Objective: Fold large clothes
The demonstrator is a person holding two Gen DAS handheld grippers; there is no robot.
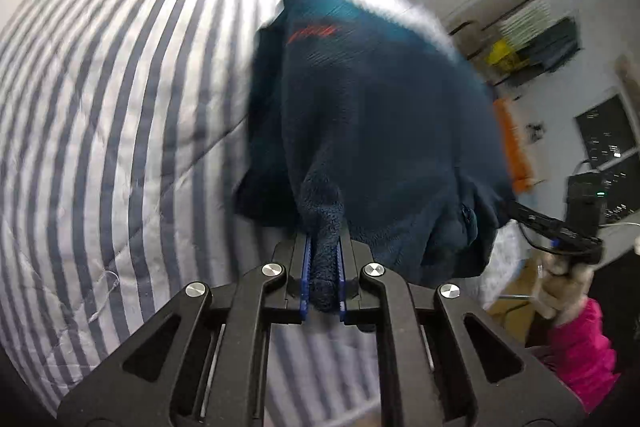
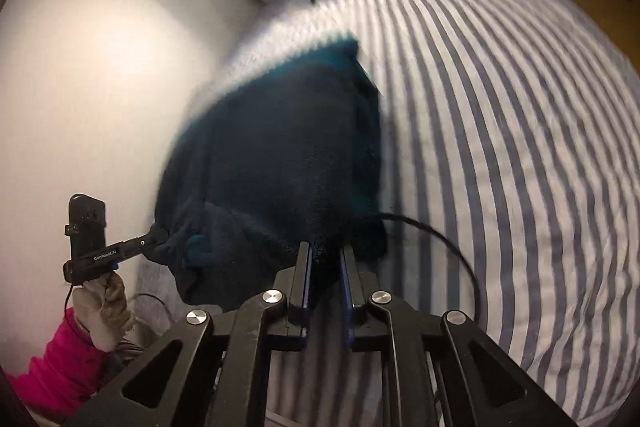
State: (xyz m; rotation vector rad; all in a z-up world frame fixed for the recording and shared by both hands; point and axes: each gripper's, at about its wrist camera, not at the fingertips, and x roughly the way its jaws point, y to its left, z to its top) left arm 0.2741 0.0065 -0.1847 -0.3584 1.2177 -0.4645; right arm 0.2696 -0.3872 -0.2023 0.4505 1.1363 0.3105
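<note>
Left gripper point(image 1: 323, 259) pinches a bunched fold of the dark blue fleece garment point(image 1: 372, 131) between its blue pads, jaws nearly together. Right gripper point(image 2: 326, 267) is likewise clamped on the fleece's near edge. Held at both points, the garment hangs over the striped bedding point(image 1: 120, 131); motion blur makes it hard to tell whether its far end touches the bed.

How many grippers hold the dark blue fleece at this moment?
2. The left gripper pinches a fold at the fleece's near edge; the right gripper pinches another part of that edge. Both appear in each other's view, at the fleece's sides.
</note>
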